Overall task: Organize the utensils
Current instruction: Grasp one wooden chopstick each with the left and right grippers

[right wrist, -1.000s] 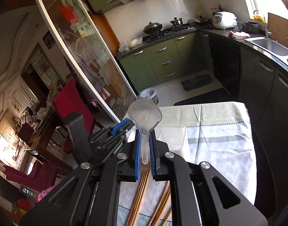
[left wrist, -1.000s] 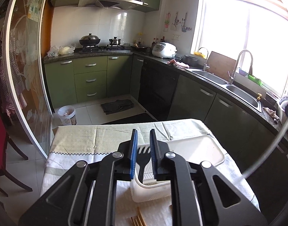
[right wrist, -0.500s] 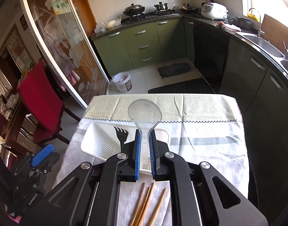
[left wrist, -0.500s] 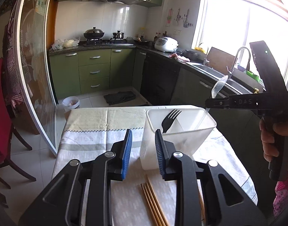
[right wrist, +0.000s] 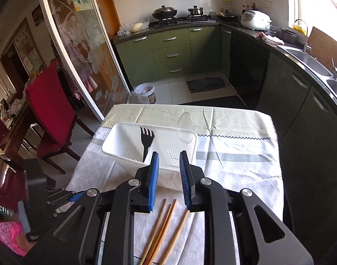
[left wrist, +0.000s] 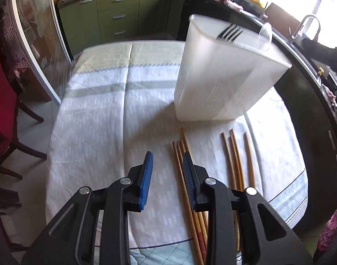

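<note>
A white plastic utensil holder (left wrist: 225,75) (right wrist: 124,141) stands on the table. A black fork (right wrist: 146,140) (left wrist: 229,32) and a clear plastic spoon (right wrist: 185,130) (left wrist: 265,35) stand inside it. Several wooden chopsticks (left wrist: 234,154) (right wrist: 166,223) lie on the cloth in front of the holder. My left gripper (left wrist: 167,162) is open and empty, low over the left bundle of chopsticks. My right gripper (right wrist: 168,165) is open and empty, just in front of the holder and above the chopsticks.
The table has a pale tablecloth (left wrist: 98,110) with a striped band. A red chair (right wrist: 47,110) stands at its left side. Green kitchen cabinets (right wrist: 173,53) and a dark counter with a sink (right wrist: 305,59) lie beyond and to the right.
My left gripper let go of the fork in the holder, then dropped toward the chopsticks. My right gripper let go of the clear spoon into the holder and opened.
</note>
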### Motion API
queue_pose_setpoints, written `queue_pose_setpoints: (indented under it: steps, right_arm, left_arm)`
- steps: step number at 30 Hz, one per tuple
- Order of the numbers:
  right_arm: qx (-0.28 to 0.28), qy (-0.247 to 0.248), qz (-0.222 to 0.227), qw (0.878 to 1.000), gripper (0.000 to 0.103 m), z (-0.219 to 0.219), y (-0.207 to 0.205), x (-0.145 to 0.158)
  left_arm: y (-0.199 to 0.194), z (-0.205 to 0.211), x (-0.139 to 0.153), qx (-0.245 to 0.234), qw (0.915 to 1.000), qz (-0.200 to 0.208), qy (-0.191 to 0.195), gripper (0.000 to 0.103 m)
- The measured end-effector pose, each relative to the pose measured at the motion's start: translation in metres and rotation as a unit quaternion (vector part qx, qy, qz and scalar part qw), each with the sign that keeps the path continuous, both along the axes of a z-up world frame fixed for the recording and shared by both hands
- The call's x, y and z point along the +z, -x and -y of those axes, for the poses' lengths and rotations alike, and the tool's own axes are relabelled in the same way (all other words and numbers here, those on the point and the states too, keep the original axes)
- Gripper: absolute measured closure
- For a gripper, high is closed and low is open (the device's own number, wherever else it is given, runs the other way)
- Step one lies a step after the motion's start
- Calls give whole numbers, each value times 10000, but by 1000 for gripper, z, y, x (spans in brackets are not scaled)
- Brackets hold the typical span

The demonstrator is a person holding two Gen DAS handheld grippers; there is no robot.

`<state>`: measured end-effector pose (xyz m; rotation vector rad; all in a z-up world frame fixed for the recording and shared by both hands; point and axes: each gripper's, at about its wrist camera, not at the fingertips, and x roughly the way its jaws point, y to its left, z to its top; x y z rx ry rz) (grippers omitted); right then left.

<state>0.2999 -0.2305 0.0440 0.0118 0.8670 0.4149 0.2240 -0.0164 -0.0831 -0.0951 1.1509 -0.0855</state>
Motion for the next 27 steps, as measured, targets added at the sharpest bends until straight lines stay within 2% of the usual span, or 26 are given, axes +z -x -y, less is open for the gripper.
queue_pose_setpoints:
  steps: [3, 5, 10, 13, 18, 23, 25, 26, 27]
  right_arm:
    - [68, 79, -132, 9999, 80, 13, 16, -8]
    - [71, 127, -234, 9996, 80, 22, 22, -17]
    - [40, 141, -497, 9987, 80, 39, 25, -41]
    - [58, 115, -684, 9976, 80, 43, 23, -55]
    - [174, 253, -916, 9953, 80, 36, 23, -76]
    - [449, 441, -1541, 9860, 80, 16, 18, -115]
    - [474, 482, -1824, 9809, 80, 9, 14, -132]
    - [465, 512, -1936, 9786, 80, 6, 13, -140]
    - [459, 572, -2033, 9764, 80, 3, 12, -147]
  left_arm:
    - [-9, 3, -31, 38, 9978, -654, 80, 76]
    - [-10, 6, -43, 67, 9966, -825, 66, 76]
    - [-14, 14, -51, 55, 9954, -955, -23, 76]
    - [-16, 17, -52, 45, 9949, -992, -201, 76]
    - [-15, 13, -56, 49, 9931, -1133, -300, 76]
    - [-14, 18, -61, -11, 9923, -1169, -417, 76]
    - [-13, 17, -60, -39, 9920, -1152, -508, 81]
    - [-13, 17, -60, -81, 9918, -1142, -562, 90]
    - [-14, 17, -59, -120, 9916, -1141, -591, 94]
